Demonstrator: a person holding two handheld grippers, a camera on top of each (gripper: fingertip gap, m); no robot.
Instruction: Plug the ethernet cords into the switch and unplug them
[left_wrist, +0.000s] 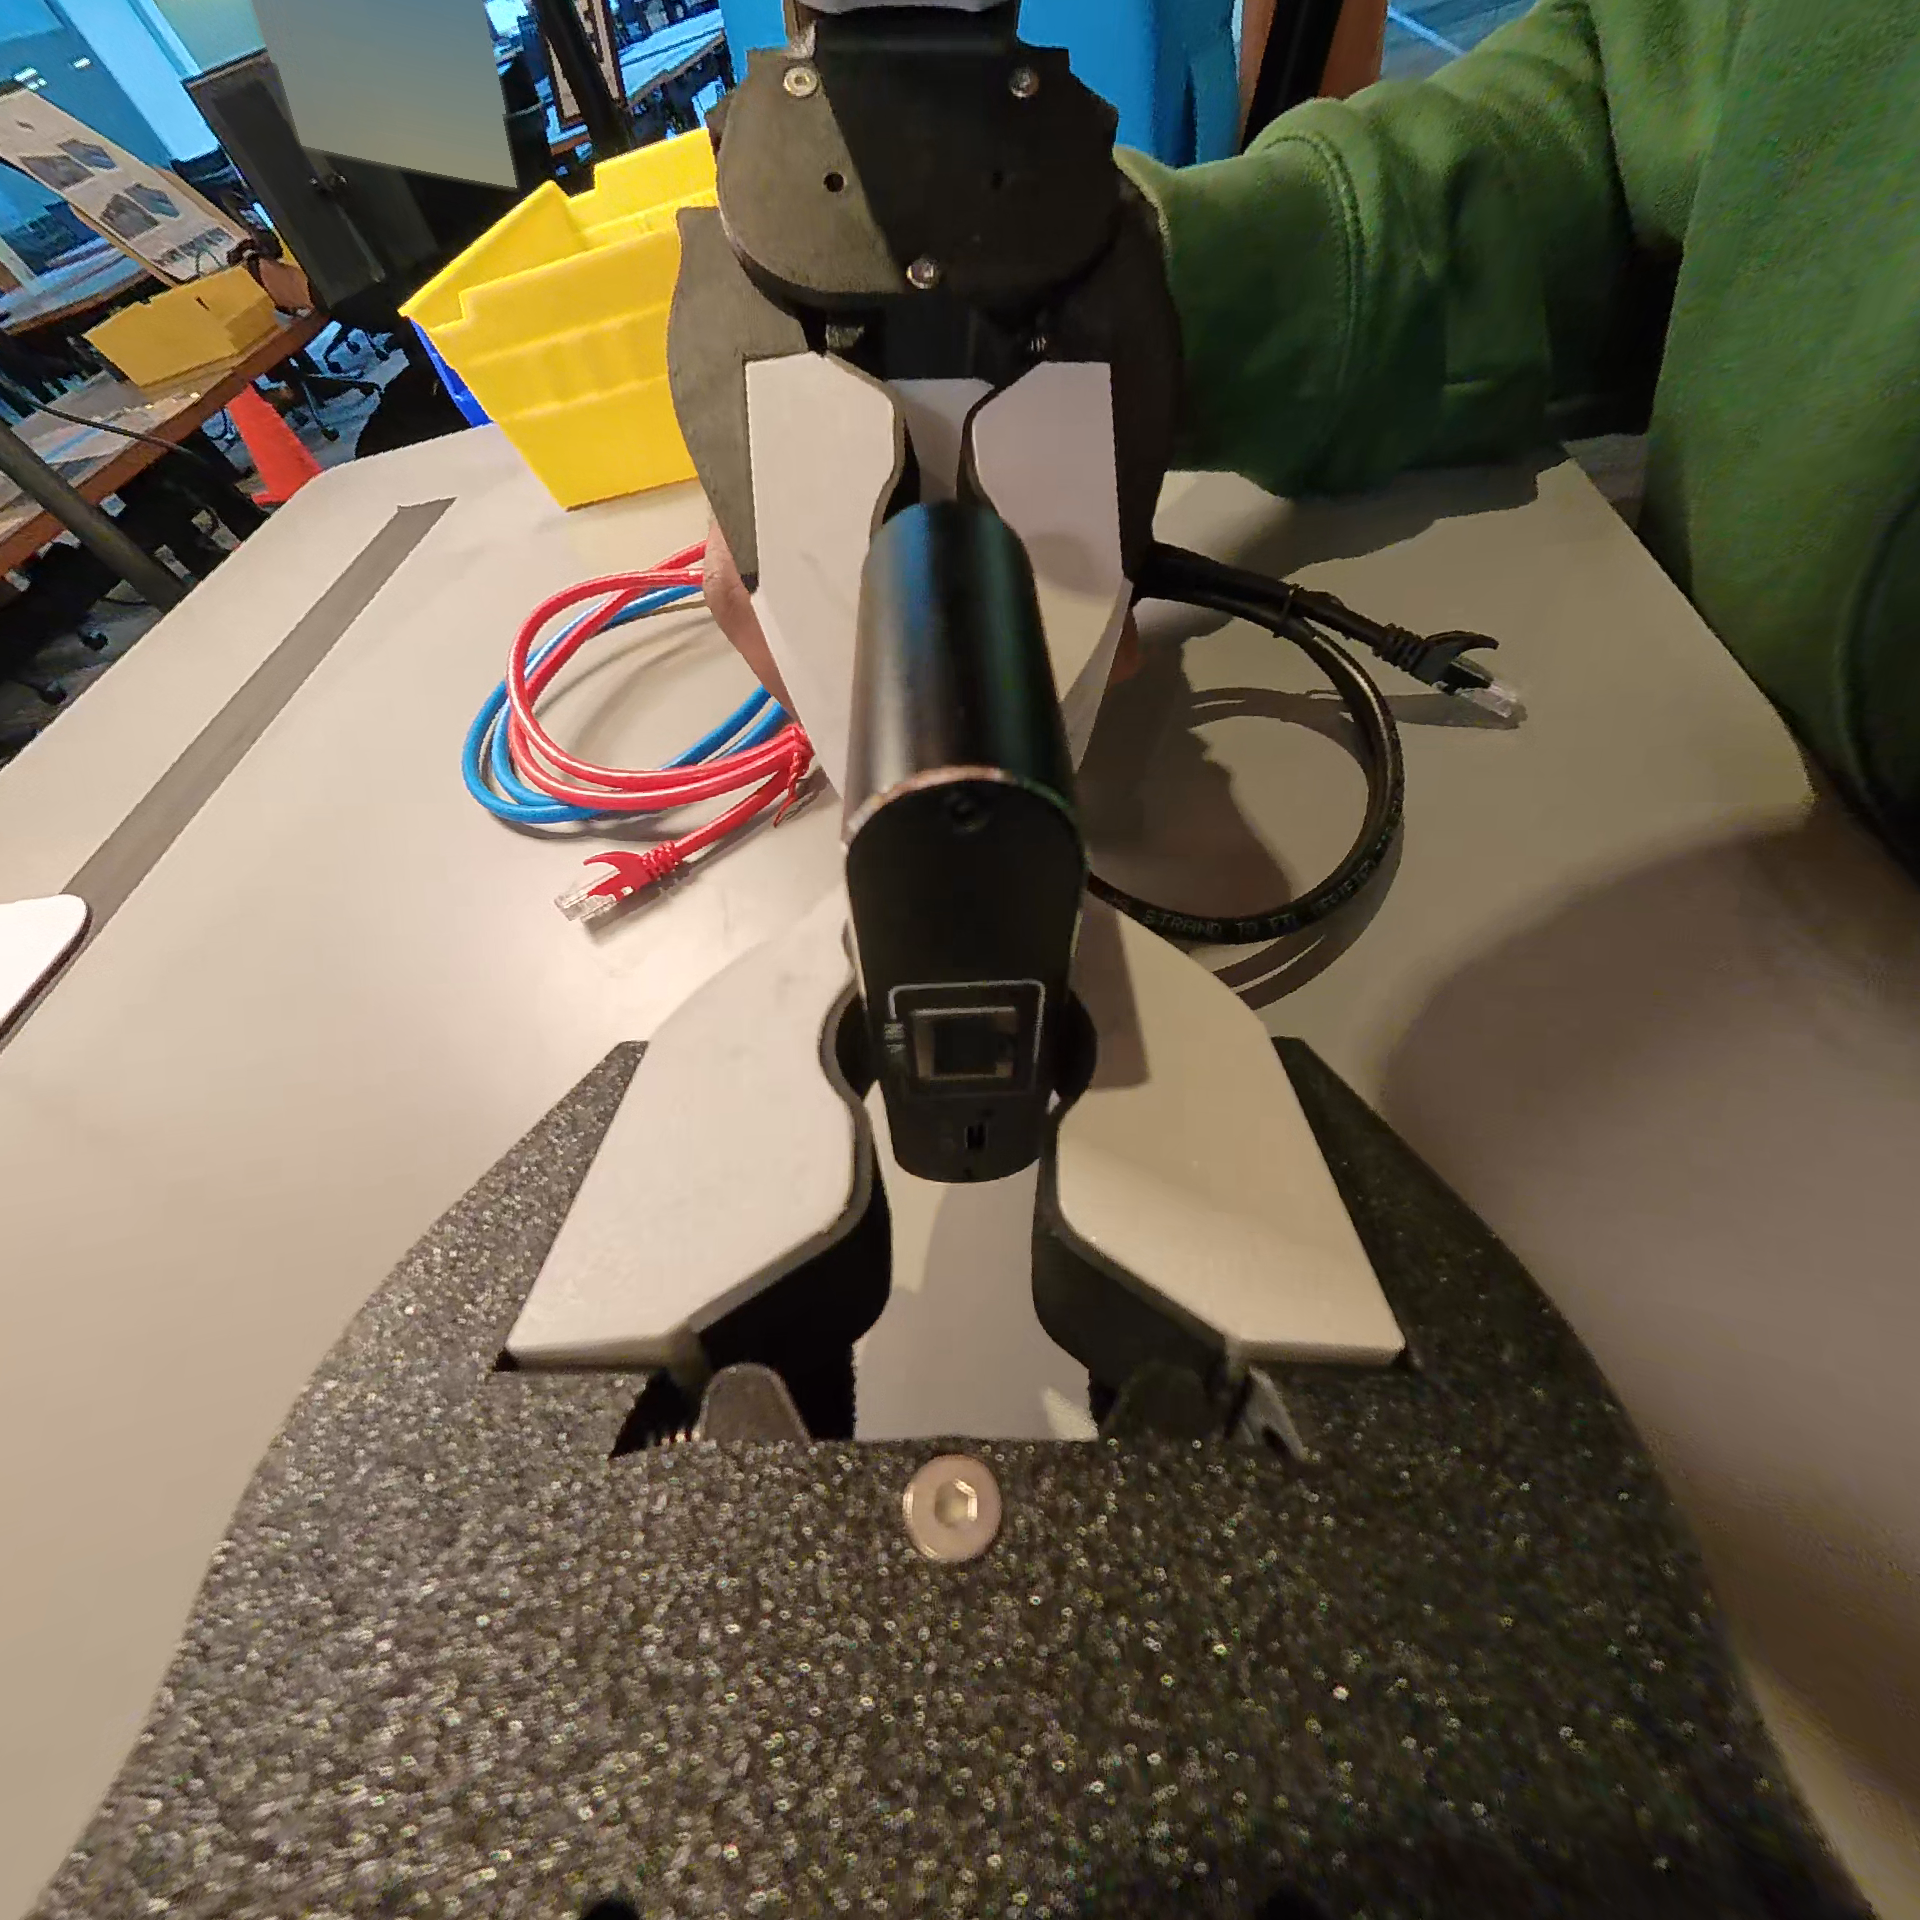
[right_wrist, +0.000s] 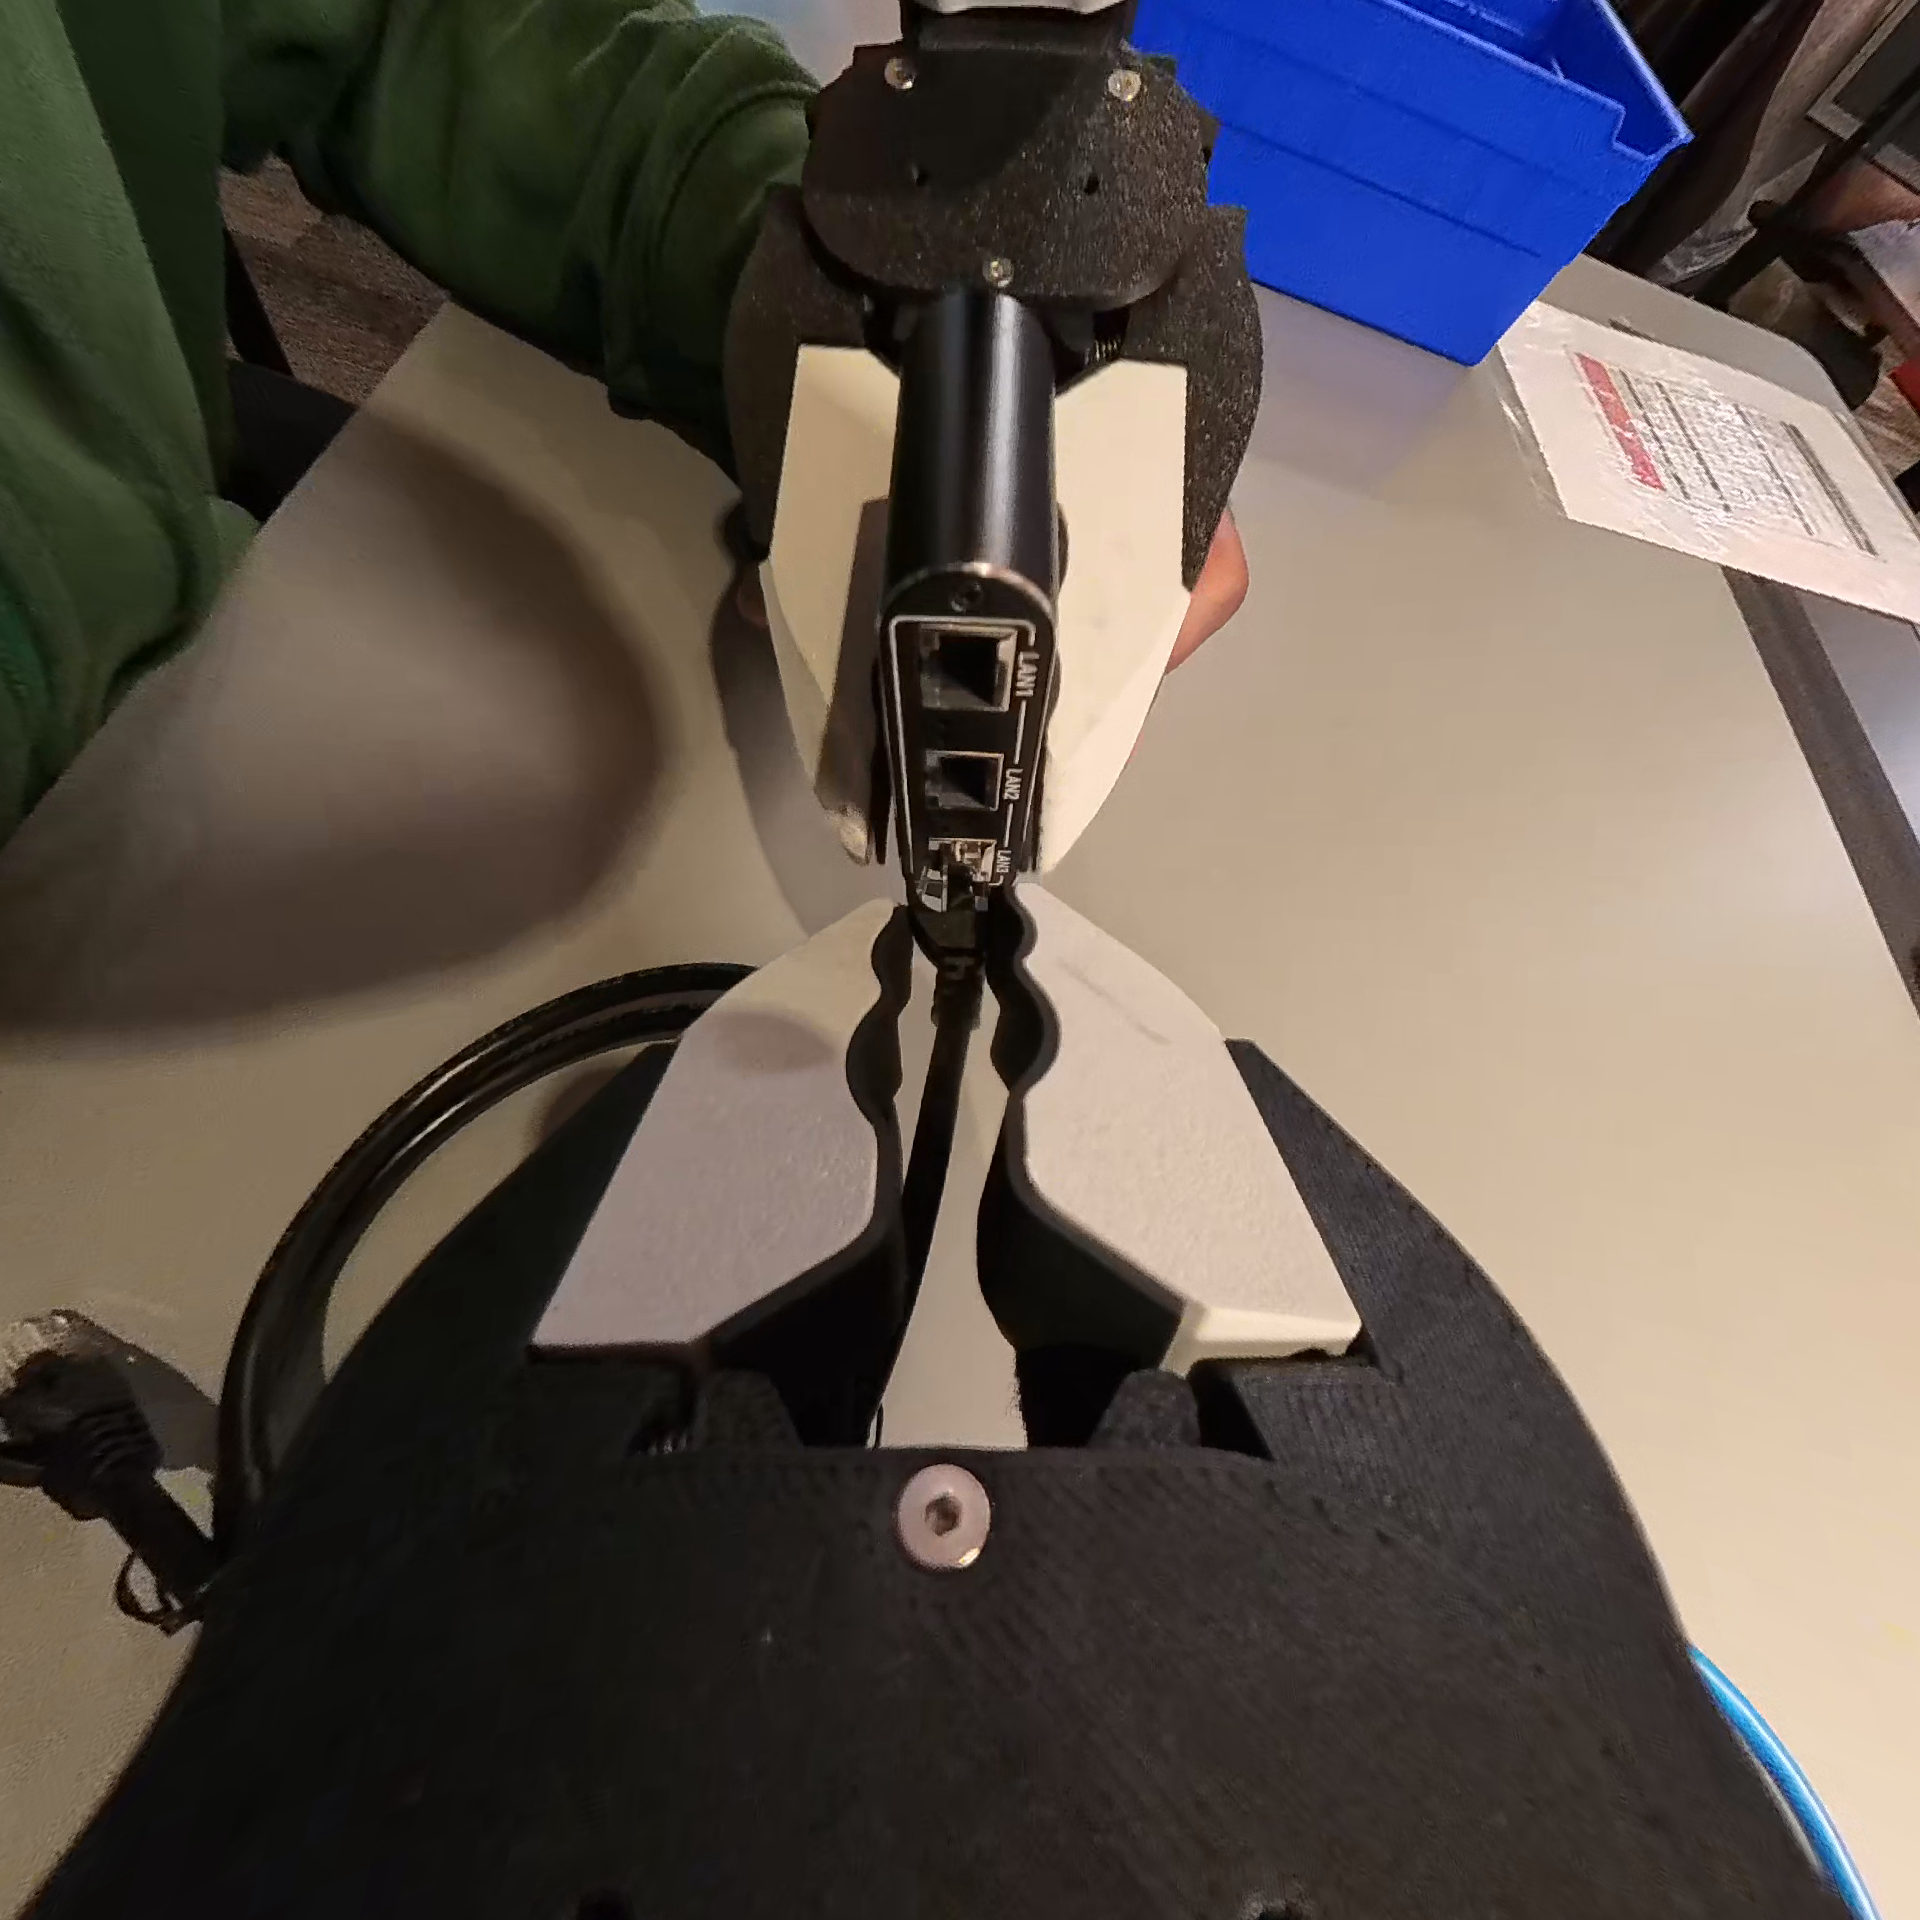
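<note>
Grey tabletop (left_wrist: 312, 987) fills both views, with a yellow plastic bin (left_wrist: 582, 343) at its far edge and a blue plastic bin (right_wrist: 1403, 177) and a printed sheet (right_wrist: 1704, 457) off to one side. My left gripper (left_wrist: 961, 1091) is clamped on the black oblong metal switch (left_wrist: 961, 727), holding it lifted off the table with a single-port end toward its own camera. From the right wrist view I see the opposite end with three stacked ports. My right gripper (right_wrist: 951, 935) is pinched shut on the black ethernet cord (right_wrist: 935, 1091) just behind its plug, and the plug sits at the lowest port; I judge it seated or nearly so, though I cannot confirm the latch.

Still lying on the table are a coiled red ethernet cord (left_wrist: 644, 769) and a coiled blue ethernet cord (left_wrist: 520, 769), bundled together, both unplugged. So I take this as the first insertion, or its withdrawal. Next I would need a straight push or pull along the port axis while the left hand braces.

Room is decent: the two upper ports are free, the table to the right is bare, but a green sleeve (left_wrist: 1455, 312) and the black coil (right_wrist: 343, 1143) crowd the near side
</note>
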